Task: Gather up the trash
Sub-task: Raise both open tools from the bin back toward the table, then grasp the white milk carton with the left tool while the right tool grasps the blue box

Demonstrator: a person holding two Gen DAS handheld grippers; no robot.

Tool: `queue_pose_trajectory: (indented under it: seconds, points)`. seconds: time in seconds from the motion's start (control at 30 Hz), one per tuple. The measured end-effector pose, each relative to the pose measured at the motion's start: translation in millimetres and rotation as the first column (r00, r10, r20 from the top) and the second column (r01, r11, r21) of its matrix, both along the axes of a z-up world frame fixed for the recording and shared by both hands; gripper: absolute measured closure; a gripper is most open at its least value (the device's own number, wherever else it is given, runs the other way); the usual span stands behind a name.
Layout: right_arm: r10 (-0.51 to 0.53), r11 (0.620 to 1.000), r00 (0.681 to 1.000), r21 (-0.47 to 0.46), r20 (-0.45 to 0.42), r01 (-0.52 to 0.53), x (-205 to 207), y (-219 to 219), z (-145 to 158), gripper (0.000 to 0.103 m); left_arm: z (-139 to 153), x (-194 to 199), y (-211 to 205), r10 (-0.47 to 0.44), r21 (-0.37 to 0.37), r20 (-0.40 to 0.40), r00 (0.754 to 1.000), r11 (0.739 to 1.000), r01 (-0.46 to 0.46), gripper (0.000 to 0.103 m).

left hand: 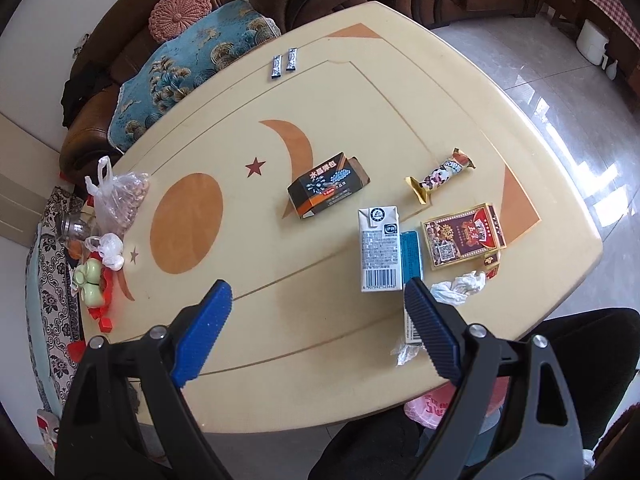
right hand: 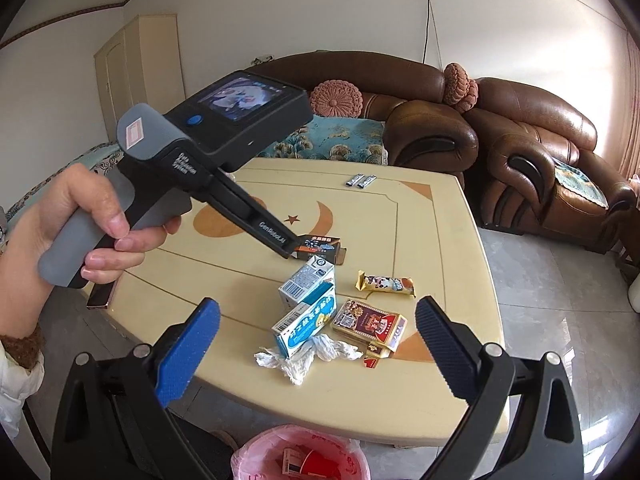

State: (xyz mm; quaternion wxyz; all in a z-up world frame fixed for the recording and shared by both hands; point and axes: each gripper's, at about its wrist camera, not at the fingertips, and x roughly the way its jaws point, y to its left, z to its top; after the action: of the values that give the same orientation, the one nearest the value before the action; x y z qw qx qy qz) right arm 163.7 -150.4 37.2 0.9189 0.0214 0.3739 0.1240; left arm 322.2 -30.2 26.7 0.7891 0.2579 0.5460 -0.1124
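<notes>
Trash lies on the cream table (left hand: pixel 360 92): a black carton (left hand: pixel 326 186), a white milk carton (left hand: pixel 380 250), a teal medicine box (left hand: pixel 412 256), a candy wrapper (left hand: pixel 440 174), a red-gold card box (left hand: pixel 464 240) and crumpled tissue (left hand: pixel 460 286). My left gripper (left hand: pixel 316 292) hangs open above the table's near side, nothing between its blue fingers. In the right wrist view a hand (right hand: pixel 80 220) holds that left gripper (right hand: pixel 289 249), its tip by the black carton (right hand: pixel 320 248). My right gripper (right hand: pixel 318 312) stands open and empty, above the medicine box (right hand: pixel 308 320) and tissue (right hand: pixel 308 354).
A bin with a pink bag (right hand: pixel 300 456) sits below the table's near edge. Two small sachets (left hand: pixel 282 64) lie at the far side. A plastic bag of nuts (left hand: pixel 120 196), a jar and cups crowd the left edge. A phone (right hand: pixel 100 296) lies near the hand. Brown sofas (right hand: pixel 520 140) stand behind.
</notes>
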Motion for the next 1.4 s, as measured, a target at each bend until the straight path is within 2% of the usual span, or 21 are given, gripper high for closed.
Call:
queue_pose_trajectory:
  seconds: [0.3,0.57,0.77,0.9,1.17,1.4]
  points:
    - [0.029,0.999,0.996,0.016,-0.083,-0.028,23.6,19.9,-41.2,0.007,-42.7,24.5,-13.9,-0.028,0.027,-0.066,0.997,0.999,0.029,0.017]
    - [-0.038,0.999,0.995,0.026,-0.09,0.04,35.1,30.3,-84.3,0.007,-72.7,42.9,-27.7,-0.052,0.016,-0.121,0.991,0.998,0.055,0.017]
    - [-0.061,0.995,0.984,0.063,-0.166,0.072,42.9,40.5,-131.3,0.007,-89.3,54.2,-34.4,-0.063,-0.006,-0.161,0.985,0.998,0.063,0.017]
    - [-0.084,0.996,0.985,0.03,-0.15,0.09,46.5,49.0,-147.4,0.007,-101.6,59.1,-38.3,-0.066,0.006,-0.171,0.983,0.998,0.068,0.017]
    - [-0.105,0.993,0.992,-0.06,-0.072,0.101,53.0,76.8,-174.7,0.008,-114.3,70.0,-36.9,-0.054,-0.055,-0.212,0.976,0.998,0.044,0.017]
    - [-0.141,0.989,0.988,-0.055,-0.061,0.138,65.5,75.4,-188.9,0.019,-113.4,77.5,-33.6,-0.055,-0.111,-0.228,0.972,0.993,0.031,0.017]
